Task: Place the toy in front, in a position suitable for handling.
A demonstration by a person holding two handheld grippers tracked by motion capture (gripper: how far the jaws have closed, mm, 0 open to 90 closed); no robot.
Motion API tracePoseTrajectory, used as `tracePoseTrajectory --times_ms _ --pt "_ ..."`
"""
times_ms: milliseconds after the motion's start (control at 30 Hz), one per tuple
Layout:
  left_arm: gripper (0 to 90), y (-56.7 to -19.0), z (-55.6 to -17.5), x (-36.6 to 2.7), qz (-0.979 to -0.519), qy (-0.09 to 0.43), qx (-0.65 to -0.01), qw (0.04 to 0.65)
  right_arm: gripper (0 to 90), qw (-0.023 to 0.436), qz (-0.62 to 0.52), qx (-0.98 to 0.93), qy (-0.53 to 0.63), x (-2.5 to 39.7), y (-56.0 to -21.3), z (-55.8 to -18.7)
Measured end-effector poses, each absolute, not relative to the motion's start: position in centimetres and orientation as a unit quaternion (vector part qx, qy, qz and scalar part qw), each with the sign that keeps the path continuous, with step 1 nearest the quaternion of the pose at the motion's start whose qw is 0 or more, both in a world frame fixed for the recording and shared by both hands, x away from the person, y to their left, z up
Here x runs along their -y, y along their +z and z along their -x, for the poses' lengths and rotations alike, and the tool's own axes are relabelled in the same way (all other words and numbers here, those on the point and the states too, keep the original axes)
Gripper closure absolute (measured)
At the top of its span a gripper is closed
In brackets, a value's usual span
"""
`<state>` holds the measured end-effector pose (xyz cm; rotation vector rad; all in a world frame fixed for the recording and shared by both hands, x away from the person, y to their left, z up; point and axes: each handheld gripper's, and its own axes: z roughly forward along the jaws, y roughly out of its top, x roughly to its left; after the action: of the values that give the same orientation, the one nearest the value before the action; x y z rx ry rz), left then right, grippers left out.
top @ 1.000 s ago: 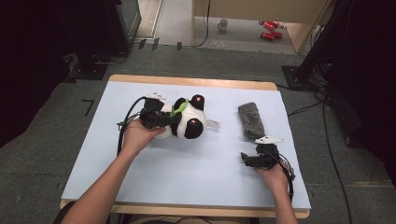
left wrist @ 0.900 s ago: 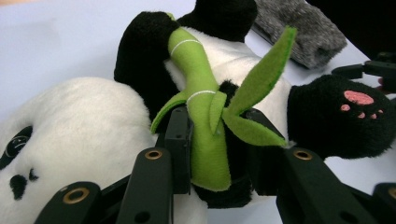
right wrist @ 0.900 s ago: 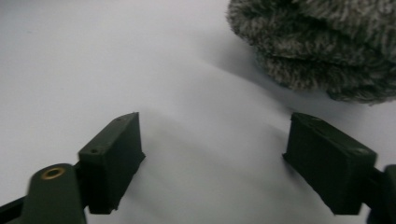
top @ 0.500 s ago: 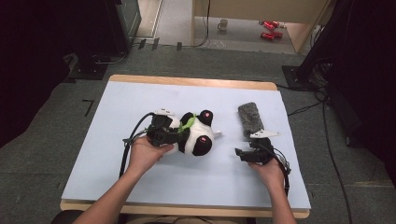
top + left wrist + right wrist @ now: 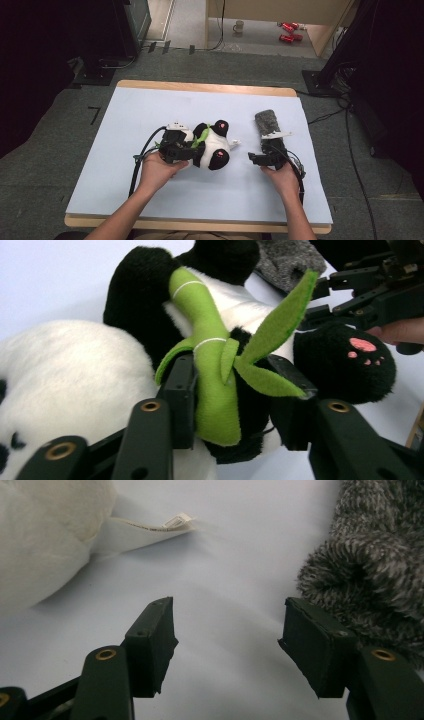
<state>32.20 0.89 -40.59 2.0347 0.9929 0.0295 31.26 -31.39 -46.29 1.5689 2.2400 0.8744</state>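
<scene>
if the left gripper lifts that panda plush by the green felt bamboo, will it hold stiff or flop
Probably flop: the black-and-white panda plush toy looks soft and stuffed, so it would likely sag. The green felt bamboo stalk, pinched between the left gripper jaws, is thin, so it may bend. It likely weighs little.

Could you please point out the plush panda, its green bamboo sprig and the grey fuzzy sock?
plush panda (image 5: 216, 146), high view, white belly.
green bamboo sprig (image 5: 212, 370), left gripper view, stalk between the jaws.
grey fuzzy sock (image 5: 380, 555), right gripper view, fuzzy knit surface.
</scene>
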Motion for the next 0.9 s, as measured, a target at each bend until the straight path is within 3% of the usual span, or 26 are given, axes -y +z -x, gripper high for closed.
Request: tracePoseTrajectory --times_ms 200,433,900 --pt "44.4 -40.4 -32.8 -1.2 -0.814 -0.013 -0.377 0.442 39.1 0.142 -0.542 -0.763 0.322 31.8 -45.8 -31.2" --pt "41.7 -39.9 -32.7 -2.1 -0.815 0.011 -0.353 0.460 41.0 0.151 -0.534 -0.758 0.343 31.8 -44.8 -31.5" --pt "35.3 -38.3 -33.1 -5.1 -0.823 0.059 -0.311 0.472 43.5 0.216 -0.525 -0.745 0.351 33.7 -43.3 -33.1"
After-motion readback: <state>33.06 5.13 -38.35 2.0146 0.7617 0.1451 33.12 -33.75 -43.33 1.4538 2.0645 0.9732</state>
